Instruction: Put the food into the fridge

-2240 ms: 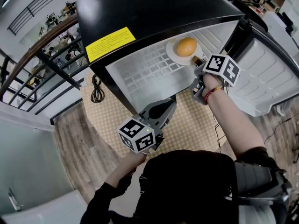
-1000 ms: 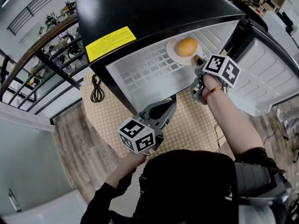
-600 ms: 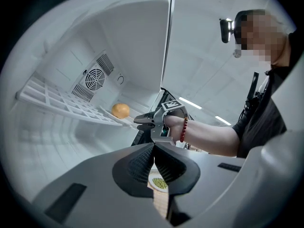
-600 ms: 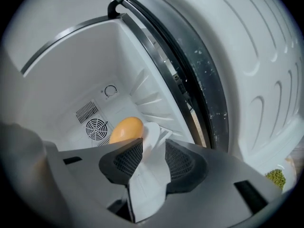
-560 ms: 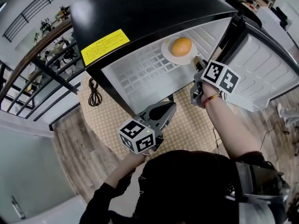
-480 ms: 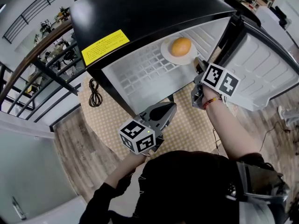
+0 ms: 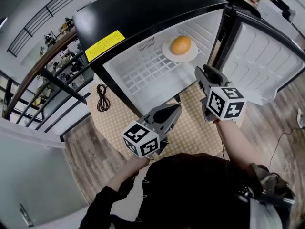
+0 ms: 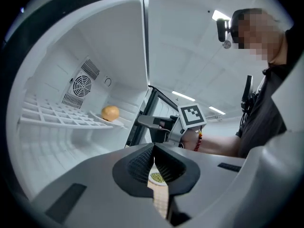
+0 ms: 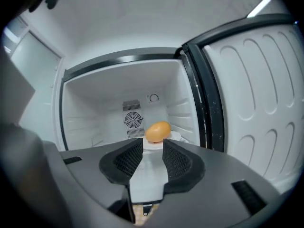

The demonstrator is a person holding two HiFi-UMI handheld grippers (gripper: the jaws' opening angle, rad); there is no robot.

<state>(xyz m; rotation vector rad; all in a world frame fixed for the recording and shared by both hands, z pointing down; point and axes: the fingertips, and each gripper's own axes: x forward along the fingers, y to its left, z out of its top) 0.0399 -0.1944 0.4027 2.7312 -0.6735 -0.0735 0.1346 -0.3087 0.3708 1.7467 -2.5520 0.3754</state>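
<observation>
place: likely a lab or test studio | signs: small black fridge (image 7: 157, 13) standing alone on a checked mat (image 7: 190, 128) | wood-plank floor (image 7: 86, 161) | metal railing (image 7: 52, 78) with cluttered gear (image 7: 55, 36) beyond | loose cable (image 7: 101, 98) | strip ceiling lights (image 8: 183, 96)

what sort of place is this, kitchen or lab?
Likely a lab or workshop, not a kitchen: the small fridge stands on a checked cloth, a railing fronts cluttered equipment, and strip lights line the ceiling.
</observation>
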